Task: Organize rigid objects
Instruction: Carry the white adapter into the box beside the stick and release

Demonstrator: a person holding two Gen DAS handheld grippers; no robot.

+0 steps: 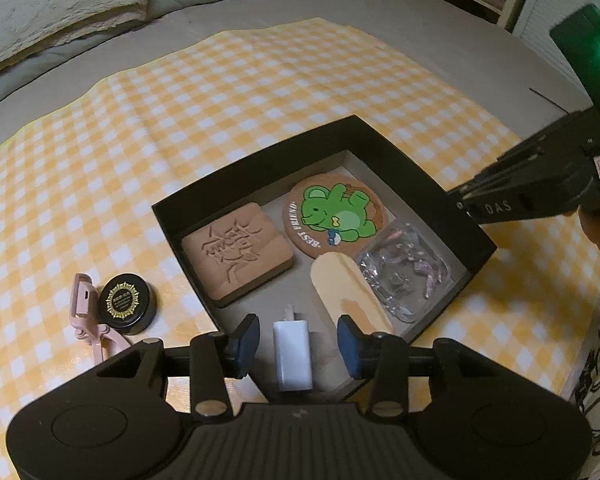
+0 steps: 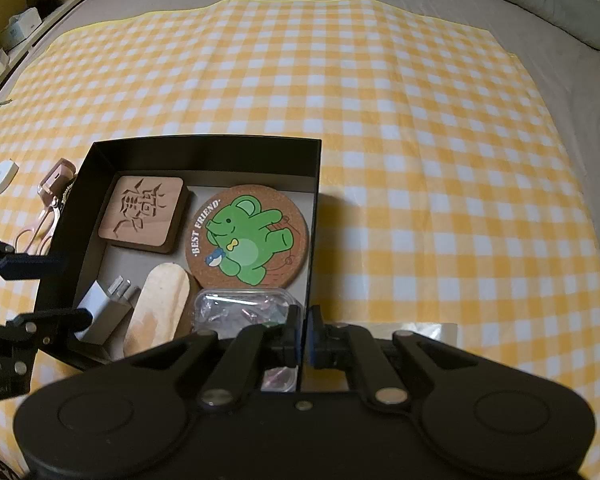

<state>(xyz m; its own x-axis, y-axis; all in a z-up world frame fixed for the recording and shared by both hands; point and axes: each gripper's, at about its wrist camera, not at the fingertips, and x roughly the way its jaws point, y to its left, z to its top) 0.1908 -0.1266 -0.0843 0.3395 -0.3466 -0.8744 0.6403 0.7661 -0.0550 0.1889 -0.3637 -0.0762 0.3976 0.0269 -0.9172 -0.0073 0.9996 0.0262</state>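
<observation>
On the checked cloth spread over the bed, left of the black box (image 1: 260, 162), a pink eyelash curler (image 1: 85, 312) and a small round black tin (image 1: 127, 303) are seen lying touching, still outside the box. Further right, the white charger plug (image 1: 292, 354) is seen lying on the box floor, between the parted pads of the left tongs (image 1: 298, 346), with clear gaps on both sides (so nothing is gripped); its long axis runs along the tongs' pointing line. The tin is judged nearer the left hand. The right tongs (image 2: 303, 330) are seen pinched shut on the box's right wall.
</observation>
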